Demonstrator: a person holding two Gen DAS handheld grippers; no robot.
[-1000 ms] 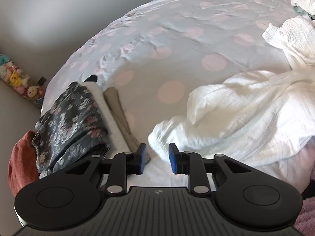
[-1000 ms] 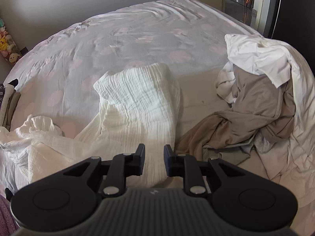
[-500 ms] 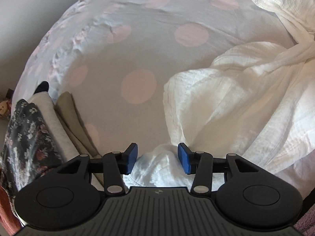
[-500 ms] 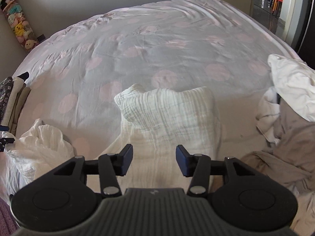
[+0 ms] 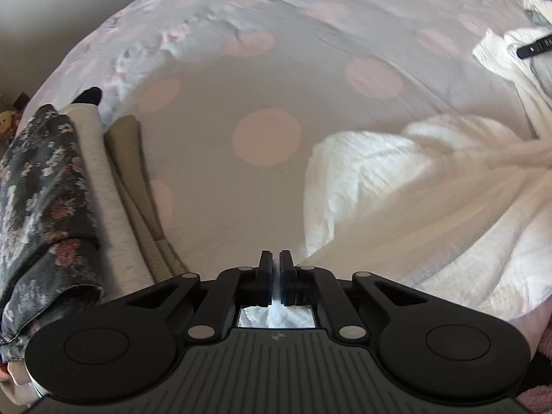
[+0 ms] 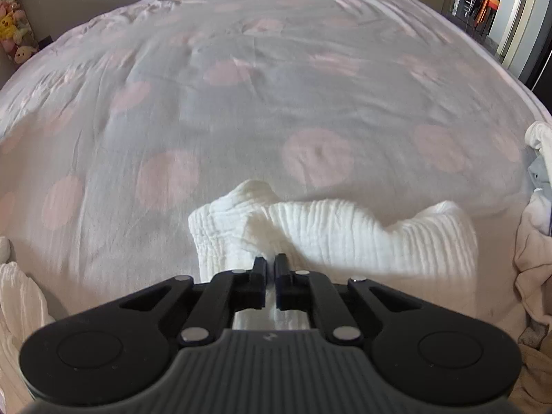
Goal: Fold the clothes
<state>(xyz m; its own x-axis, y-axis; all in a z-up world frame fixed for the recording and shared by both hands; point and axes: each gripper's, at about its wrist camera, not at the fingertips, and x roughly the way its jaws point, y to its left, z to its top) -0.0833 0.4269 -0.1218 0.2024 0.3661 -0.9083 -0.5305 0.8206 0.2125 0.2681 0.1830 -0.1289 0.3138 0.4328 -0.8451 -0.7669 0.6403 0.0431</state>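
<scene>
Bed cover: pale grey bedspread with pink dots (image 6: 241, 110), wrinkled, spread across the bed.
Toys: small colourful plush toys (image 6: 13, 31), by the wall, beyond the bed's far left corner.
Doorway: bright opening (image 6: 490, 7), far right.

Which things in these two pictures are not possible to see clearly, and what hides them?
- Left wrist view: what part of the white garment the left claw pinches; the claw body covers it.
- Right wrist view: the clothes pile, cut by the right edge.
- Left wrist view: the folded stack, cut by the left edge.
</scene>
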